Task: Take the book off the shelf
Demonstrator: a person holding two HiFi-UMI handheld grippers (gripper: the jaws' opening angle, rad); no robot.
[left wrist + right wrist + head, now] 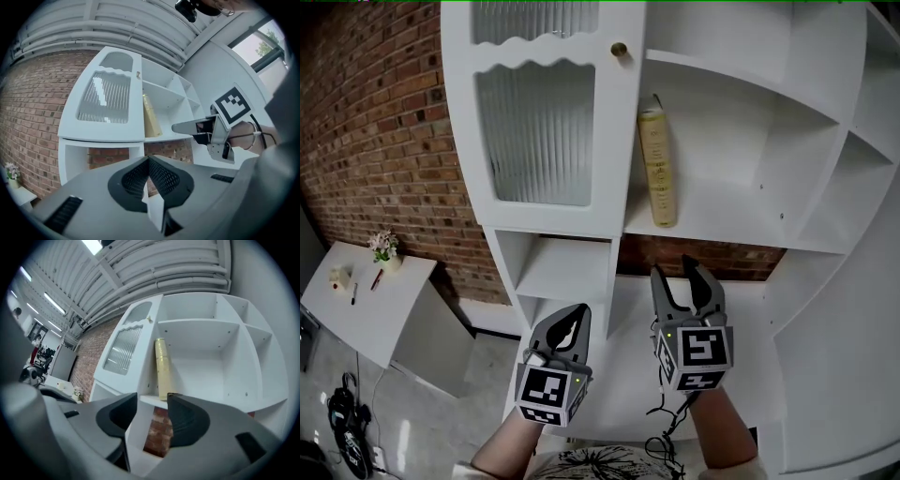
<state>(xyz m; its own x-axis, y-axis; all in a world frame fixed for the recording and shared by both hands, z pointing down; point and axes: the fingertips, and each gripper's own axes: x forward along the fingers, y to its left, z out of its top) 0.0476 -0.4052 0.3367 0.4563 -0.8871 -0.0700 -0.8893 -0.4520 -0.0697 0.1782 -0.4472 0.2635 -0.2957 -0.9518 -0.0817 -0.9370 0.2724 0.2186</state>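
Observation:
A tall yellow book (657,169) stands upright at the left end of an open white shelf (741,220), leaning against the cabinet's side wall. It also shows in the left gripper view (151,117) and the right gripper view (162,369). My right gripper (678,272) hangs below and slightly right of the book with its jaws apart and nothing between them (152,401). Lower and further left, my left gripper (572,323) has its jaws together and empty (148,161). Neither gripper touches the book.
A white cabinet door with ribbed glass (534,131) and a brass knob (620,49) borders the book's left side. A white counter (619,375) lies under the grippers. A brick wall (375,141) stands behind. A small table with flowers (366,291) sits at the far left.

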